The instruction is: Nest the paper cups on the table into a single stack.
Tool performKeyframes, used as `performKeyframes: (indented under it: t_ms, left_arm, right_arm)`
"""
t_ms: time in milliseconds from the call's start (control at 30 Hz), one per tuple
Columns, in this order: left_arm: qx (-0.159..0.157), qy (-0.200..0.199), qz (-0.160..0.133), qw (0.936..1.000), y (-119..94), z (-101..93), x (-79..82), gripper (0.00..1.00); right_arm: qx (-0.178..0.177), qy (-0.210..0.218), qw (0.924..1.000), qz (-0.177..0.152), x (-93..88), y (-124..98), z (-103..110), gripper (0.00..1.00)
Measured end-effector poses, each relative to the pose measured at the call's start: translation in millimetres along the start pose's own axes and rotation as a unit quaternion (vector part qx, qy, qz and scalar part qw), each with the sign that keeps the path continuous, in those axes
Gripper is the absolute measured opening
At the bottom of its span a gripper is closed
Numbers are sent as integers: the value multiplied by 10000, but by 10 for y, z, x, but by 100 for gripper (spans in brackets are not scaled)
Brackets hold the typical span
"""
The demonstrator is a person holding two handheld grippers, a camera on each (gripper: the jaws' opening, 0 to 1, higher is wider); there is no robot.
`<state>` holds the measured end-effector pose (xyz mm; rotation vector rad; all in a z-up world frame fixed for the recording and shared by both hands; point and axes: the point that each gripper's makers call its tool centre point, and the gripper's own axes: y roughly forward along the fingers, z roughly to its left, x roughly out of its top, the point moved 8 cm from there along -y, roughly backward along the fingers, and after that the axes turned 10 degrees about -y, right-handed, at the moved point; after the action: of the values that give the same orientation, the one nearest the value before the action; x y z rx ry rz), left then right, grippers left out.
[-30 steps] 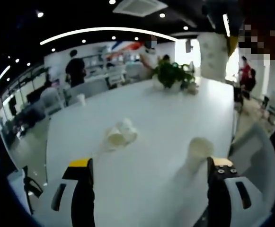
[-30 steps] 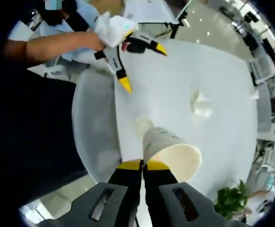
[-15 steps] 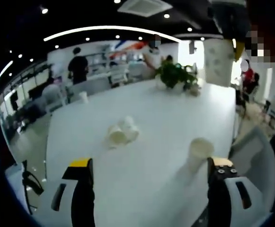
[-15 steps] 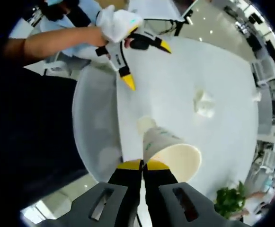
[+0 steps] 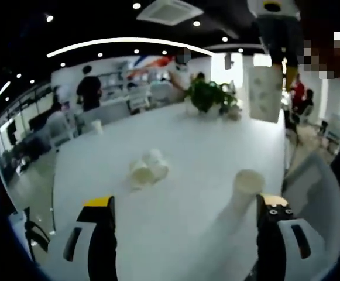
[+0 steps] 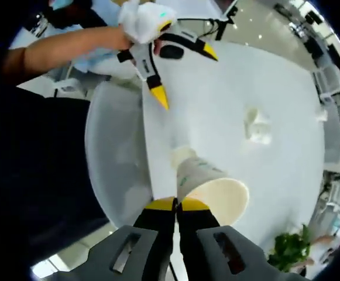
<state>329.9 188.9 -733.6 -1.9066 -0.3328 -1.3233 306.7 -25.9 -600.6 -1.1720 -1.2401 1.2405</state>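
Note:
My left gripper [image 5: 184, 219] stands open above the white table [image 5: 187, 140], with nothing between its jaws. An upright paper cup [image 5: 244, 188] stands near the table's right edge, just ahead of the right jaw. Two cups [image 5: 148, 170] lie on their sides together mid-table. My right gripper [image 6: 177, 205] is shut on the rim of a patterned paper cup [image 6: 210, 190], held high in the air; that held cup [image 5: 265, 92] hangs at the upper right of the left gripper view. The standing cup [image 6: 183, 157] sits below it, and the lying pair [image 6: 257, 124] is farther off.
A potted plant [image 5: 209, 95] stands at the table's far end, and a small cup [image 5: 97, 126] at its far left edge. A chair [image 6: 114, 152] sits by the table. A person's arm [image 6: 70, 47] holds the left gripper [image 6: 184, 70]. People stand in the background.
The held cup has risen slightly in the left gripper view. Both views have shifted a little with the hands; the cups on the table have not moved.

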Motion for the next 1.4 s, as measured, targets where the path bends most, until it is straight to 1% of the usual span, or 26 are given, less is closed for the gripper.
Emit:
performKeyframes:
  t_ms: [100,133,167,233,333,467,533,800,1033,1400]
  left_arm:
    - [-32,-59,-113,9999,-22,23,-23,98]
    - [-41,-47,-221,9997,-30,32,-26,98]
    - [-75,-82,-253,9996,-38,33,-37,98]
    - [-127,-115,-290,9994,-43,32,-50,98]
    - [-120,-156,-181,9996,-38,46,-105,98]
    - [-109,-162,-163,9997,-46,54,-129,98]
    - [-104,-234,-174,9995,-47,69,-141,98]
    - [-61,-258,-212,9994,-49,69,-140,98]
    - [-68,-268,-181,9995,-34,71,-140,98]
    - [-73,-275,-165,9995,-21,70,-133,98]
  right_arm:
    - [42,67,10000,-10,2,117,-20,0]
    - [79,79,9999,-21,4,150,-21,0]
    - [133,91,9999,-29,-2,193,-23,0]
    - [107,107,9999,-1,-10,254,-27,0]
    - [136,131,9998,-6,-2,311,-22,0]
    - [146,120,9998,15,11,374,-18,0]
    - [126,137,9998,29,14,395,-24,0]
    - [175,114,9998,60,31,501,6,0]
    - [209,103,9996,143,23,598,23,0]
    - [292,147,9993,186,8,715,31,0]
